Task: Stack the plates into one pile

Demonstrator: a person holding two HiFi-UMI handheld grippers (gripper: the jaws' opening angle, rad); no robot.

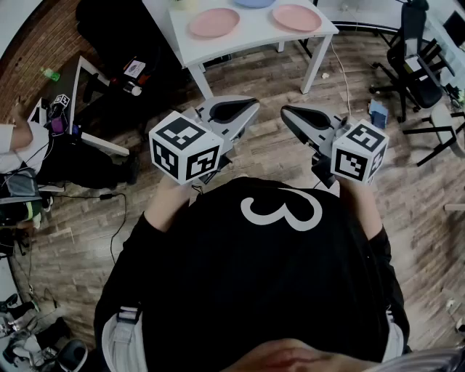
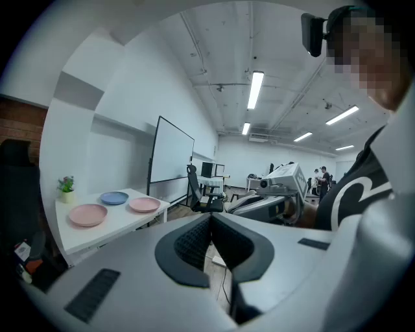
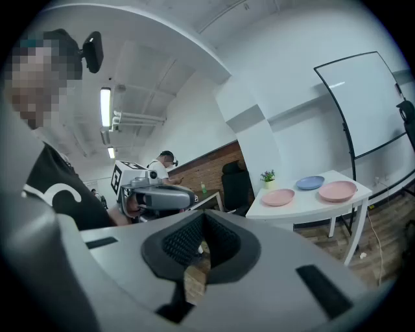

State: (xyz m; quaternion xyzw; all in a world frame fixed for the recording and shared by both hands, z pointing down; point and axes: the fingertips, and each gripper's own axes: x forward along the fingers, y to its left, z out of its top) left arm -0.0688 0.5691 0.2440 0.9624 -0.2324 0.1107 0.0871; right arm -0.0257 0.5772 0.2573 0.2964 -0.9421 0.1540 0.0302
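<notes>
Three plates lie apart on a white table (image 1: pixel 254 33) ahead of me: a pink plate (image 1: pixel 214 22) on the left, another pink plate (image 1: pixel 296 17) on the right, and a blue plate (image 1: pixel 254 3) at the far edge between them. The left gripper view shows the same pink plate (image 2: pixel 87 214), blue plate (image 2: pixel 115 198) and pink plate (image 2: pixel 144 205). I hold both grippers close to my chest, well short of the table. My left gripper (image 1: pixel 251 105) is shut and empty. My right gripper (image 1: pixel 286 111) is shut and empty too.
A small potted plant (image 2: pixel 66 188) stands at the table's back corner. A black office chair (image 1: pixel 414 65) is to the right, and a whiteboard (image 2: pixel 172 152) stands behind the table. Black chairs, cables and a seated person (image 1: pixel 11 138) fill the left side. Wooden floor lies between me and the table.
</notes>
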